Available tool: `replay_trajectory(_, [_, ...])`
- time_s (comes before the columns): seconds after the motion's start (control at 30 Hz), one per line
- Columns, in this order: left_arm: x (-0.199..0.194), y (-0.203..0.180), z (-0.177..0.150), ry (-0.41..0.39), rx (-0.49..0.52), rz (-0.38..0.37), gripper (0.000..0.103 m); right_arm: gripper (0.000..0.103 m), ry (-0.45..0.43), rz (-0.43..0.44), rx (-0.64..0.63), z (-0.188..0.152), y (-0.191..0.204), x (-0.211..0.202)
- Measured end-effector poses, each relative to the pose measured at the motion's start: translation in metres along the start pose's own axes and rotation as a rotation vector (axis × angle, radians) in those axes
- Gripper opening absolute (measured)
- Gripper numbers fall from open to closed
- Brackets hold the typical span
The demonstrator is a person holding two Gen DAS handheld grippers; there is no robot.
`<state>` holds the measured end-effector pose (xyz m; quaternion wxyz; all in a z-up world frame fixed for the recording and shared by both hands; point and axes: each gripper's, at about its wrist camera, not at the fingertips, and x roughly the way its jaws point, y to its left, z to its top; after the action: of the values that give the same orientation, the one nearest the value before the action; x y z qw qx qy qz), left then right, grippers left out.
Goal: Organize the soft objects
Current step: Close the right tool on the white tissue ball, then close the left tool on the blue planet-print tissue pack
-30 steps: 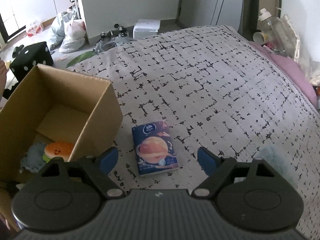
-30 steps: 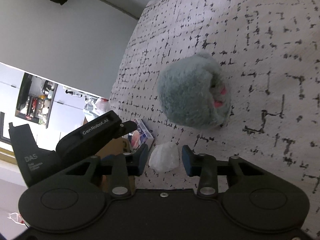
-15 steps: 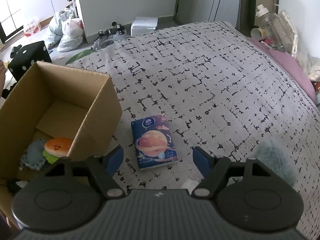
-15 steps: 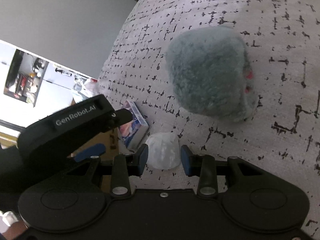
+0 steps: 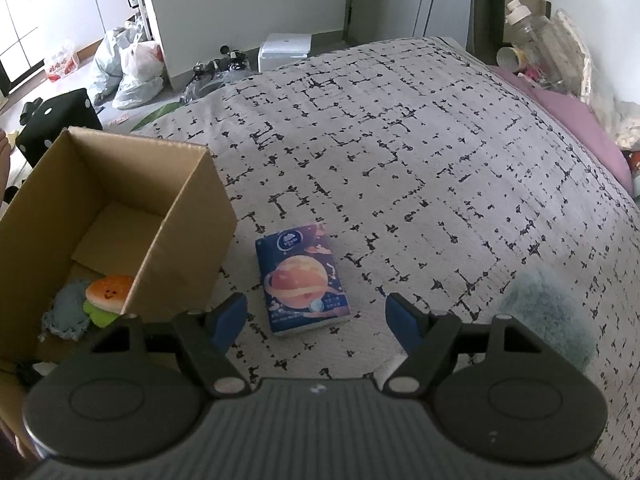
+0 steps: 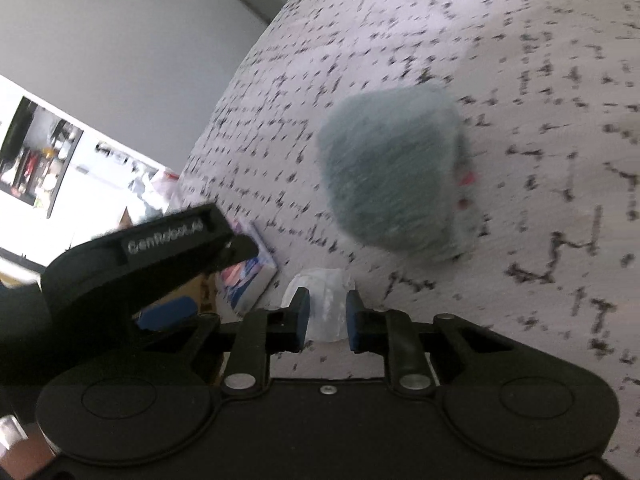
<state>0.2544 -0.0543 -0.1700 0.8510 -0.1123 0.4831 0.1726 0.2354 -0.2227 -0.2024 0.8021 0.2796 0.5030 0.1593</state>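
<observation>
Bedspread (image 5: pixel 420 168), grey with black dashes, fills both views. My left gripper (image 5: pixel 316 316) hangs over it with its jaws spread wide and nothing between them. Just ahead of it lies a tissue pack (image 5: pixel 302 280), dark blue with an orange planet printed on top, flat on the cover and closer to my left finger than to the right.

To the left of the pack stands a cardboard box (image 5: pixel 188 216), open at the top, its near corner just beside the pack. Inside, on the bottom, I see a burger toy (image 5: pixel 109 292) with a little face, lying partly on a grey-blue rag (image 5: pixel 68 314).

A fluffy grey plush (image 5: pixel 548 320) sits on the cover to the right of my left gripper, partly hidden behind its body.

My right gripper (image 6: pixel 327 320) is clenched on a white wad (image 6: pixel 326 300), soft and crumpled, which bulges out ahead of the blue pads (image 6: pixel 302 316). This view is blurred. Past the wad the grey plush (image 6: pixel 392 176) rests on the bedspread (image 6: pixel 540 80), with small pink marks on its right side. My left gripper (image 6: pixel 160 312) shows at the left edge here, and the tissue pack (image 6: pixel 250 276) peeks out from under it, near the wad but apart from it.
</observation>
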Motion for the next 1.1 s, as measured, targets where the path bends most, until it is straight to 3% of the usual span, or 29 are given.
replay_trajectory(0.17, [0.005,-0.005,-0.004,0.017,-0.006,0.019,0.064,0.019,-0.048,-0.027,0.052,0.003,-0.010,-0.007])
replay_trajectory(0.37, [0.016,-0.001,-0.005,0.029,-0.057,0.084,0.063,0.019,-0.064,-0.030,0.074,0.004,-0.017,-0.009])
replay_trajectory(0.63, [0.026,-0.012,-0.007,-0.011,-0.039,0.179,0.063,0.019,-0.059,-0.014,0.099,0.008,-0.019,-0.006])
replay_trajectory(0.9, [0.031,-0.019,-0.003,-0.024,-0.049,0.178,0.064,0.019,-0.057,-0.003,0.104,0.008,-0.022,-0.006])
replay_trajectory(1.1, [0.045,-0.014,-0.004,0.026,-0.078,0.171,0.068,0.019,-0.055,0.002,0.102,0.008,-0.022,-0.006])
